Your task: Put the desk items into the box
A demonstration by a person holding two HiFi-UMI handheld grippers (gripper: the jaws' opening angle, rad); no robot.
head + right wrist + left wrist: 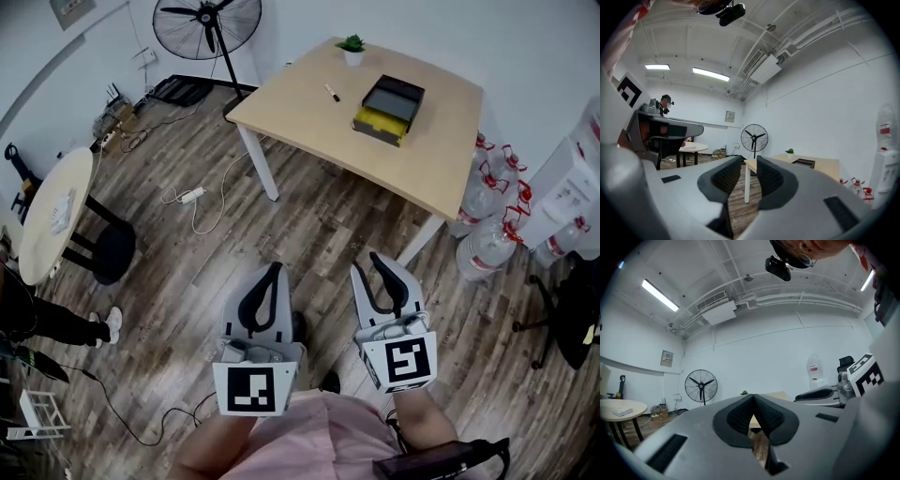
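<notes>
You stand on a wood-plank floor (309, 234) with both tools held low in front of you, well short of the table (300, 103).

Your left tongs (273, 269) are closed: in the left gripper view the two dark pads meet at their tips, and nothing is between them. Your right tongs (367, 264) are slightly parted. The right gripper view shows a narrow gap between the pads, with only the floor and a white table leg (746, 187) seen through it. They hold nothing.

The light wooden table stands ahead of you, beyond both tools. On it sits the box (389, 110), black and open-topped with a yellow side facing you. A small pen (332, 92) lies on the tabletop to the left of the box, apart from it. A little potted plant (352, 49) stands near the far edge.

A standing fan (208, 23) is behind the table's left corner. A round side table (52, 220) is far to your left. Large water bottles (483, 248) cluster on the floor to the right of the table.
</notes>
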